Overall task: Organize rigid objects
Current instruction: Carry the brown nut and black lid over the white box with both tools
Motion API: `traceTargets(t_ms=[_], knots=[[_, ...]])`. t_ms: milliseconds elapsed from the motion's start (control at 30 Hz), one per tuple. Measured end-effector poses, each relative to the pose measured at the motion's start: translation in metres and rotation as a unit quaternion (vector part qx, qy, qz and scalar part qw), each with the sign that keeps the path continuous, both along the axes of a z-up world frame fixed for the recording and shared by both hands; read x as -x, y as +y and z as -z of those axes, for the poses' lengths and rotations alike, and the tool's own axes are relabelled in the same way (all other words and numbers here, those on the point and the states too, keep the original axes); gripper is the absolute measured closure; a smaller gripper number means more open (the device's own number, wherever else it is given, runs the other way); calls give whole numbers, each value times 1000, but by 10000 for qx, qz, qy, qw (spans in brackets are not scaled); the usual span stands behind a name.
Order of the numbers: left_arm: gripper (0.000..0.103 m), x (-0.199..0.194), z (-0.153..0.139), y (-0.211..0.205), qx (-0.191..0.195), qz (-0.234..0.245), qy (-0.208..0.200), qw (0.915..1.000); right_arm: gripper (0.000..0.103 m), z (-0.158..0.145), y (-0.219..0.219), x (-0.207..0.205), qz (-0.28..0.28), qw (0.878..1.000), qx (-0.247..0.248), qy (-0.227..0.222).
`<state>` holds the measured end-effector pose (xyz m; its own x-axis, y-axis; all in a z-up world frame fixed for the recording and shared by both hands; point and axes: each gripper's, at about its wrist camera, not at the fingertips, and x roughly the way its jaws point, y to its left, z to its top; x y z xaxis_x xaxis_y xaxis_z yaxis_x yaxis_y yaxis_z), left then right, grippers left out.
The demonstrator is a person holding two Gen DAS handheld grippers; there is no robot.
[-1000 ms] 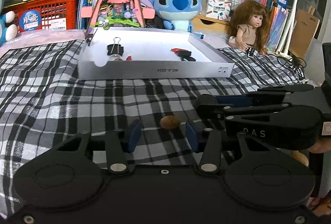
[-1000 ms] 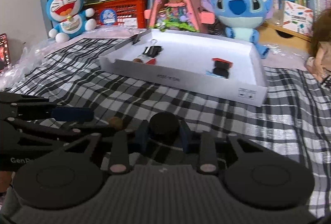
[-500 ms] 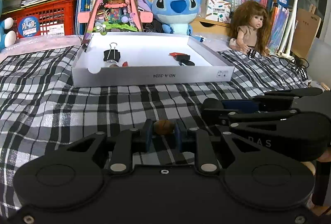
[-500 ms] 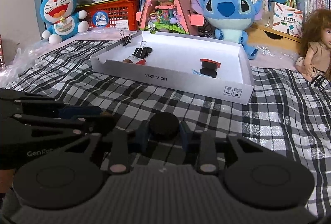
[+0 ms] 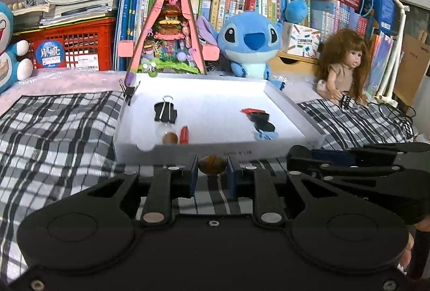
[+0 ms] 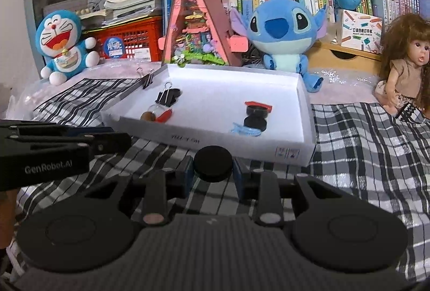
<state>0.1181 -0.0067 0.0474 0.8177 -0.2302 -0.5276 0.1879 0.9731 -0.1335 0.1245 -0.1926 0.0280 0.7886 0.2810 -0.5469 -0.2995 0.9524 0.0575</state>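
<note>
Left gripper [image 5: 212, 170]: our jaws are closed on a small brown nut [image 5: 212, 164], pinched across its middle, lifted just in front of the near wall of the white tray [image 5: 282, 148].
Right gripper [image 6: 213, 171]: our jaws are clamped on a black disc [image 6: 213, 163], gripped at opposite points of its rim, also held just short of the tray's near wall.
Handling, nut: we judge it light, hard and rounded, so it may roll or squirt out of the pads; a centred hold across the widest part suits it.
Handling, disc: we judge it stiff and light, with a smooth edge that could twist in the pads; the rim grip looks sound.
Cloth: a checked blanket [image 6: 362, 135] lies under both tools, soft and wrinkled.
In the tray: a black binder clip [image 5: 165, 112], a second brown nut [image 5: 169, 137] and a red piece [image 5: 184, 134] on the left; a stack of black discs [image 6: 255, 116] with a red piece on the right.
In the way: we must clear the tray's near wall and avoid what already lies inside.
Beyond: a blue plush [image 6: 285, 33], a doll [image 6: 405, 60], a pink toy house [image 5: 172, 30] and books [image 5: 268, 0].
</note>
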Motion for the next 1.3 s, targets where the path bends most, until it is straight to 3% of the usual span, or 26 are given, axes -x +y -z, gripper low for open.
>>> traceTargets(t_ms=[433,833,1300], knots=[[82,-80,-16,7,-10,-350,-1,9994,66,-15,-8,-66,402,9986,-264,237],[82,-171,-10,26,215,-507,614,9966,66,-16,-8,-150,760,9921,-536,843],[82,-210,14,19,101,-622,827,9946,66,7,-11,-200,1180,9839,-692,1147]])
